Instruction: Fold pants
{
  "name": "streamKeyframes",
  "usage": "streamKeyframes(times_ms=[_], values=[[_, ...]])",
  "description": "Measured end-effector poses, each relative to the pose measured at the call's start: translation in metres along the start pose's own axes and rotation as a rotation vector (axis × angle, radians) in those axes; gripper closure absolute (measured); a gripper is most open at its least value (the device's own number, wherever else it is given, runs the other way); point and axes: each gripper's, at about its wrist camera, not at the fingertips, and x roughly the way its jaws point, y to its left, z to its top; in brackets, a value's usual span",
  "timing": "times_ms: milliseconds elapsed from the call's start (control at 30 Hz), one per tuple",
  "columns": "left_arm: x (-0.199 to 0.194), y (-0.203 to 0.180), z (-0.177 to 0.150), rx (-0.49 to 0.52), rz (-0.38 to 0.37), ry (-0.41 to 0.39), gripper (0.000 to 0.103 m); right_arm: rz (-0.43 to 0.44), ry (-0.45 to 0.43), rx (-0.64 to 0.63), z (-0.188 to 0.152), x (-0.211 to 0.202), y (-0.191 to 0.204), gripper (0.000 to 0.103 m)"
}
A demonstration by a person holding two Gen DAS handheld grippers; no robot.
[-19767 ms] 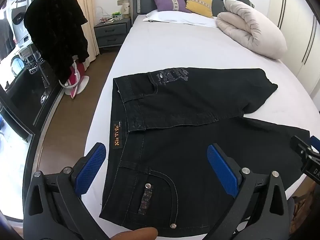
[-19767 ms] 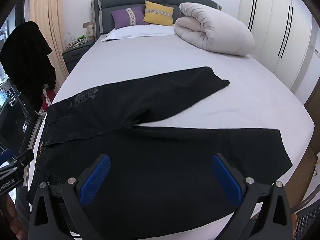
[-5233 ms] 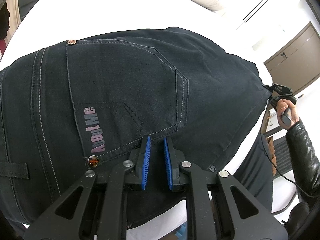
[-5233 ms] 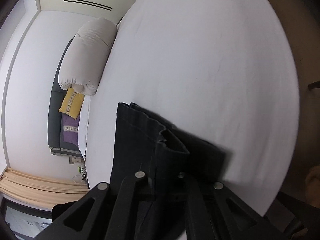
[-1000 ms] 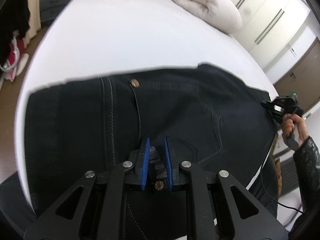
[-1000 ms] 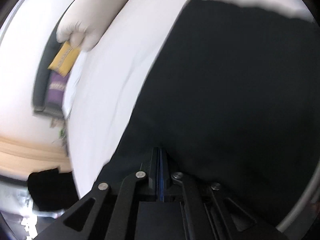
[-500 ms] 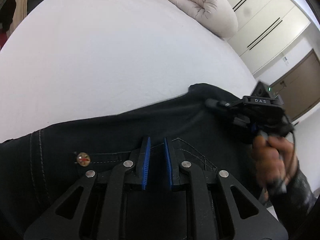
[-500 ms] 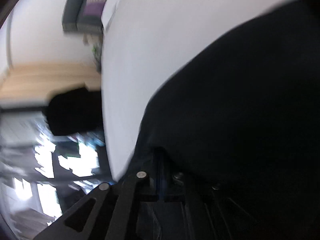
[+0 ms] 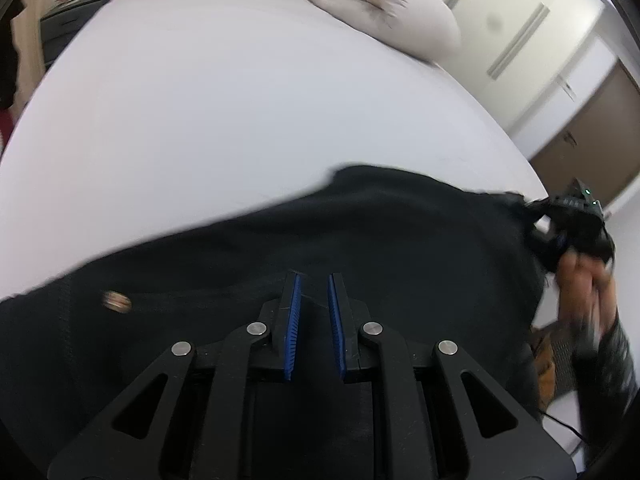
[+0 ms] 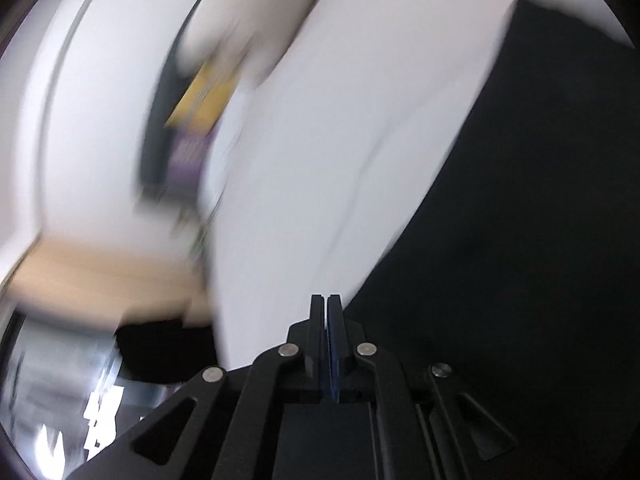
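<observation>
Black denim fills the lower half of my left view: the black denim pants (image 9: 400, 240) lie in a wide band across the white bed sheet (image 9: 224, 104), and at the far left a small metal rivet (image 9: 116, 301) is smeared by motion, so I cannot read any detail on it. My left gripper (image 9: 313, 284) points down at the cloth with its blue pads (image 9: 293, 320) close together; a dark fold of the pants runs between them, so I read it as clamped on the fabric. Beyond, a rolled beige duvet (image 9: 384, 12) sits at the head of the bed. At the right edge a hand (image 9: 580, 280) in a dark sleeve grips the right gripper's body (image 9: 572, 220) at the pants' end; its tips are hidden there.

My right view is badly blurred. The right gripper (image 10: 326, 300) shows its fingers pressed together, and I cannot make out cloth between the tips; the pants (image 10: 520, 220) spread just to its right, touching the frame
</observation>
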Motion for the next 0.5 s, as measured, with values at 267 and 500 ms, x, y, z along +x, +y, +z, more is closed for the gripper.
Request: streamKeyframes(times_ms=[267, 500], values=[[0.008, 0.026, -0.024, -0.036, 0.064, 0.048, 0.089, -0.017, 0.139, -0.003, -0.020, 0.058, -0.017, 0.103], [-0.014, 0.059, -0.045, -0.099, 0.041, -0.005, 0.089, -0.116, -0.234, 0.138, 0.083, -0.092, -0.102, 0.103]])
